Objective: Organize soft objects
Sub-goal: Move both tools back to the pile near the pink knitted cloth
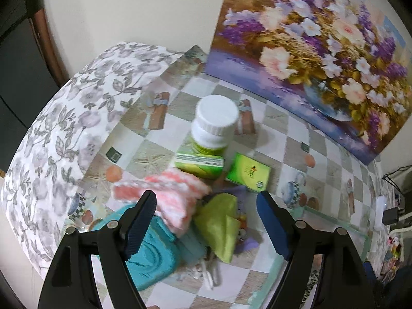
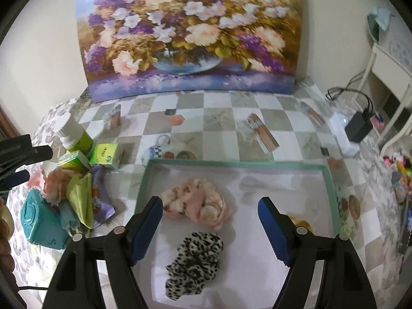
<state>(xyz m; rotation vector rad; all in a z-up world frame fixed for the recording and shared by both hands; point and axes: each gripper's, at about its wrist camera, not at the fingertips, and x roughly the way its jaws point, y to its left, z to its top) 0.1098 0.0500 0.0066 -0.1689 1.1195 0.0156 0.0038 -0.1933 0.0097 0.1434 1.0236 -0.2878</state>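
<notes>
The tray [image 2: 331, 180] lies on the table [image 2: 221, 118], in front of the painting [image 2: 190, 38]. Two scrunchies [image 2: 197, 265] lie in it. Left of the tray: bottle [image 2: 73, 135], boxes [image 2: 105, 154], cloths [image 2: 82, 200], container [image 2: 41, 224].

You are working in a home, most likely a bedroom or living room. The table [image 2: 221, 121] wears a checked oilcloth printed with teapots and fruit, the kind laid in a household. Along its far edge a flower painting [image 2: 185, 36] leans on a plain cream wall [image 1: 128, 7]. At the table's left edge sits a leaf-patterned cushion or bedding [image 1: 67, 118]. Past the right edge you can see a white bedside stand [image 2: 388, 77], a charger with cables [image 2: 359, 126], and toys [image 2: 399, 164]. A pill bottle [image 1: 215, 126] and 2 green boxes [image 1: 248, 172] sit near the left edge.
</notes>
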